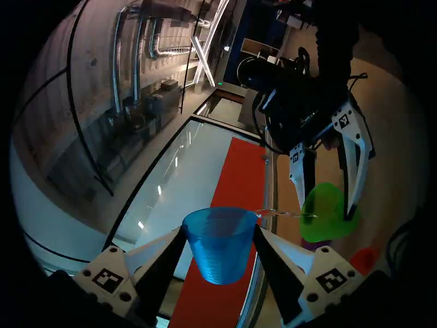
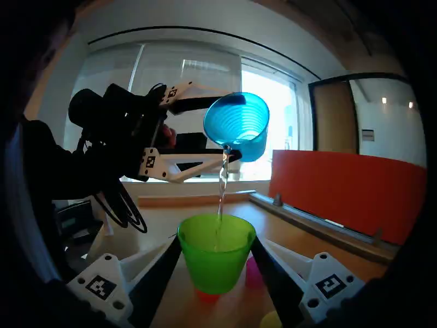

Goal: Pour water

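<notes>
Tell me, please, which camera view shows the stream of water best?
The right gripper view: the water stream runs its whole length from the tilted blue cup down into the green cup. The left gripper view catches it as a short thin thread between the two cups.

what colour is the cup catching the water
It's a green cup, clearest in the right gripper view.

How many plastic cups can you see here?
5: blue cup in the left gripper, tilted and pouring; green cup in the right gripper; pink cup, orange cup and yellow cup on the table, each only partly visible. More may be hidden.
</notes>
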Available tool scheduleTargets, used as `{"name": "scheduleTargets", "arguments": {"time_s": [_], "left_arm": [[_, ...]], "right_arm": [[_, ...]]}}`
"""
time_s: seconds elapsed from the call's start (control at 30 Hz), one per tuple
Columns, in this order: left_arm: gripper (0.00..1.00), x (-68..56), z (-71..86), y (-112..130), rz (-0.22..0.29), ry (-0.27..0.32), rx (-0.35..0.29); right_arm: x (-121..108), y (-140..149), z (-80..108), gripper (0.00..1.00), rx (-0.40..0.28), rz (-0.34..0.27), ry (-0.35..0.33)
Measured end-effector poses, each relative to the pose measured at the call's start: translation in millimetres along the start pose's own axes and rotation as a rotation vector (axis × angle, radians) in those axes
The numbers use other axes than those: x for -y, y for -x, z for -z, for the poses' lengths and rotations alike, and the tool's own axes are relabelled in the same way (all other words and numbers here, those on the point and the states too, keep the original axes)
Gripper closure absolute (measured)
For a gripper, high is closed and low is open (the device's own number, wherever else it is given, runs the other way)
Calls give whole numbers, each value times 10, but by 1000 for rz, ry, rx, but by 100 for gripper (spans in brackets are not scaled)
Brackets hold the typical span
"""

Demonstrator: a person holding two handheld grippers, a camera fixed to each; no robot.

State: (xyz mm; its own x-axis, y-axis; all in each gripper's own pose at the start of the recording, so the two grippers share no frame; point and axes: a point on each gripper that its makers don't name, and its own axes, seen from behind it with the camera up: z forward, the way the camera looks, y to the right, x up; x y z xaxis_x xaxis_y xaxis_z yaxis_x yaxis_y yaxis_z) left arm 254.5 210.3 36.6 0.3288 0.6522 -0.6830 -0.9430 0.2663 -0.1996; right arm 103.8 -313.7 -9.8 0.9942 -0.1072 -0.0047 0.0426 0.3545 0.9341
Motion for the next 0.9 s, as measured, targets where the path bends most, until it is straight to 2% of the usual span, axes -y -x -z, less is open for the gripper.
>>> {"name": "scheduleTargets", "arguments": {"time_s": [0.9], "left_arm": [[14, 79, 30, -50, -85, -5, 3]], "right_arm": [[16, -18, -14, 9, -3, 2, -3]]}}
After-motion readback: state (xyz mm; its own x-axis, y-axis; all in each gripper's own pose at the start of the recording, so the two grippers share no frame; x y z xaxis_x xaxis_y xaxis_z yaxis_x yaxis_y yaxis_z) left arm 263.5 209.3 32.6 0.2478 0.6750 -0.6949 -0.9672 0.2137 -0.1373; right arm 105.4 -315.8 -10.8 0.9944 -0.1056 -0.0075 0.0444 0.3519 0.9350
